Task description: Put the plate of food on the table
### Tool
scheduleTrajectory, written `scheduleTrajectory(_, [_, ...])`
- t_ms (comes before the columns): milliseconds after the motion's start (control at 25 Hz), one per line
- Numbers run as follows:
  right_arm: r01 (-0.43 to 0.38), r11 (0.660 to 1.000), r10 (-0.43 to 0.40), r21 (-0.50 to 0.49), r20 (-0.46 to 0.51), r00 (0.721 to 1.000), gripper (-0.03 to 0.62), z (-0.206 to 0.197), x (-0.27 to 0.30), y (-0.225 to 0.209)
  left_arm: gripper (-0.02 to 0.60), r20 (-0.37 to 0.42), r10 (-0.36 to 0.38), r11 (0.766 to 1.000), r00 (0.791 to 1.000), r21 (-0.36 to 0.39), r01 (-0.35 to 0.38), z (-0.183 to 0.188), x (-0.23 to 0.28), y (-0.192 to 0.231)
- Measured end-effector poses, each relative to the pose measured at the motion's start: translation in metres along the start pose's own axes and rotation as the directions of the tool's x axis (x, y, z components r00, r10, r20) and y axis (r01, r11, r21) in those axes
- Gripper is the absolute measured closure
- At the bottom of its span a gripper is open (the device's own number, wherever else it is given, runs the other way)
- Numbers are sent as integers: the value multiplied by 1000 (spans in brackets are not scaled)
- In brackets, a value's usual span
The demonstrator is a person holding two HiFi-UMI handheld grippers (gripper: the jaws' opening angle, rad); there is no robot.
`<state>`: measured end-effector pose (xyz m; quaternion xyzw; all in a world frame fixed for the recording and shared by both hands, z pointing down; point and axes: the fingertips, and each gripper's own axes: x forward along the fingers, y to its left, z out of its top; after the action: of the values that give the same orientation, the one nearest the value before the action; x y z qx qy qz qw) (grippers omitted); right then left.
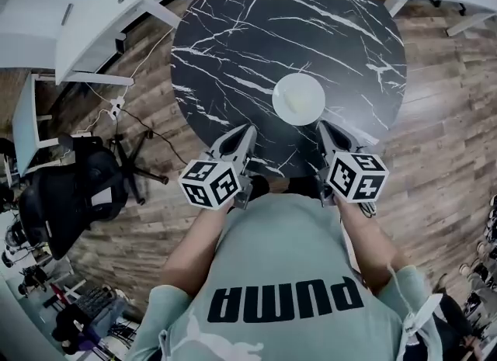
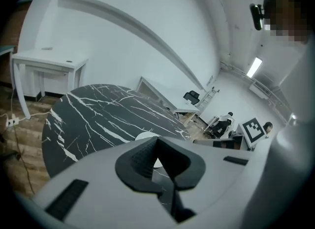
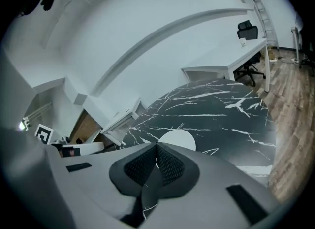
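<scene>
food on the plate (image 1: 298,98) is too pale to make out; in both gripper views the jaws cover part of the plate. it sits on the round black marble table (image 1: 233,33), near the person's edge, apart from both claws. left gripper (image 1: 247,128) jaws together, empty. right gripper (image 1: 322,125) same. wood floor (image 1: 443,119), white desks (image 1: 85,2), office chair (image 1: 85,185) around.

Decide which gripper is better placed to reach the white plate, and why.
Right, probably: the right gripper lies nearer the white plate on the marble table than the left gripper. Both are shut and empty.
</scene>
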<state>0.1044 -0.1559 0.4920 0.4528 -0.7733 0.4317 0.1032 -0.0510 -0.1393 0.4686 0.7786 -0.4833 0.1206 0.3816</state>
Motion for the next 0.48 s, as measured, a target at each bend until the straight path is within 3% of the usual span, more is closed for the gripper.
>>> scheduleTrajectory(240, [-14,997,22,-81,100,995,584,13,-23,53,575,29,-62,988,998,140,58,12,-45,-26])
scheduleTrajectory(480, [23,996,-10,-81,161,987,585,-9,-37,100,575,70,-103,962,992,259,81,22,-97,-24])
